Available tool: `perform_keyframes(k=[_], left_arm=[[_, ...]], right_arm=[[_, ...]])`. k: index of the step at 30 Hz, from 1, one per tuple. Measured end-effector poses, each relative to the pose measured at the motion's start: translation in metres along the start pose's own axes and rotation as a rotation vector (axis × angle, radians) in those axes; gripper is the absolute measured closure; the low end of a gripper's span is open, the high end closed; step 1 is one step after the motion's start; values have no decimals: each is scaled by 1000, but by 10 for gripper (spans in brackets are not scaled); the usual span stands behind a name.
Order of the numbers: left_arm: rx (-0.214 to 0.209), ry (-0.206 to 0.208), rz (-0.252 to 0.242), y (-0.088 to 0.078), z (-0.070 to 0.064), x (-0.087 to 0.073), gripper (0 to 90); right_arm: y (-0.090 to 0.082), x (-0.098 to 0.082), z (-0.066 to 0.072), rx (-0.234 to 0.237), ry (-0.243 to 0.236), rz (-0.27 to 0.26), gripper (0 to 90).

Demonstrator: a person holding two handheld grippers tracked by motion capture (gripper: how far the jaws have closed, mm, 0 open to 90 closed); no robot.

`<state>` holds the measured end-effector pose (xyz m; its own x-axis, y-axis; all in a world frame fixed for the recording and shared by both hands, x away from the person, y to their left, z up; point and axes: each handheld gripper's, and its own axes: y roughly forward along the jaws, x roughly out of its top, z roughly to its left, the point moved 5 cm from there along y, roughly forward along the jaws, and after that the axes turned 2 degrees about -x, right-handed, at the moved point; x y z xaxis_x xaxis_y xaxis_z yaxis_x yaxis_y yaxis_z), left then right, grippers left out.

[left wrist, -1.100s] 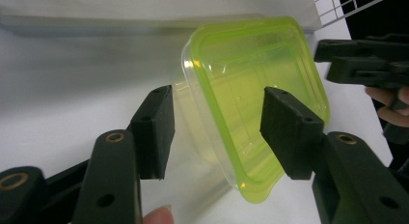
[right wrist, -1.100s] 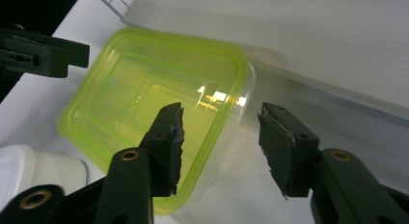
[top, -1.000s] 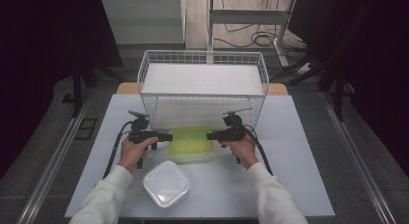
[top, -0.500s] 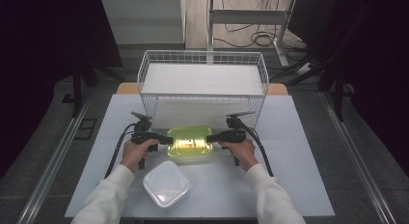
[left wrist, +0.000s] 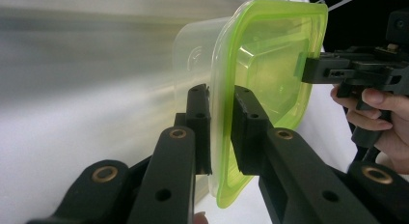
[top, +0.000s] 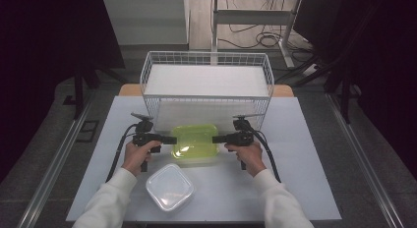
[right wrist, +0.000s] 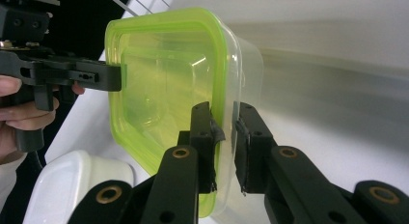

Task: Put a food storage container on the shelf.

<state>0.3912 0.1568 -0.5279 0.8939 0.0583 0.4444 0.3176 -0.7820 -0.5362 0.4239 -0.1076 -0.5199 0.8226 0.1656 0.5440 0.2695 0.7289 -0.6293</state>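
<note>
The left claw [top: 173, 139] has just been closing and now pinches the left rim of the clear, square plastic container with a lime-green lid [top: 194, 143], 1 jaw on either side of the rim (seen close in the left gripper view [left wrist: 222, 132]). The container sits between both hands on the pale grey table [top: 305, 154], just in front of the white wire basket [top: 206, 80]. Nearer the person lies a white, square plastic container [top: 169, 186]. The right claw [top: 216, 138] has clamped the opposite rim.
</note>
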Motion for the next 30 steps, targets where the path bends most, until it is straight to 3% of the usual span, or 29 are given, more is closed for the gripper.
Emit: perform_keyframes(k=[10, 14, 24, 30], left_arm=[[-34, 96, -64, -17, -29, 2, 792], [-14, 146, -93, -26, -44, 4, 794], [-3, 235, -138, -46, -72, 7, 794], [4, 278, -158, -54, -86, 9, 794]], right_arm=[[-32, 7, 24, -13, -138, -94, 787], [-45, 10, 36, -19, -191, -124, 786], [-74, 16, 61, -6, -279, -195, 781], [-88, 18, 72, 3, -304, -228, 780]])
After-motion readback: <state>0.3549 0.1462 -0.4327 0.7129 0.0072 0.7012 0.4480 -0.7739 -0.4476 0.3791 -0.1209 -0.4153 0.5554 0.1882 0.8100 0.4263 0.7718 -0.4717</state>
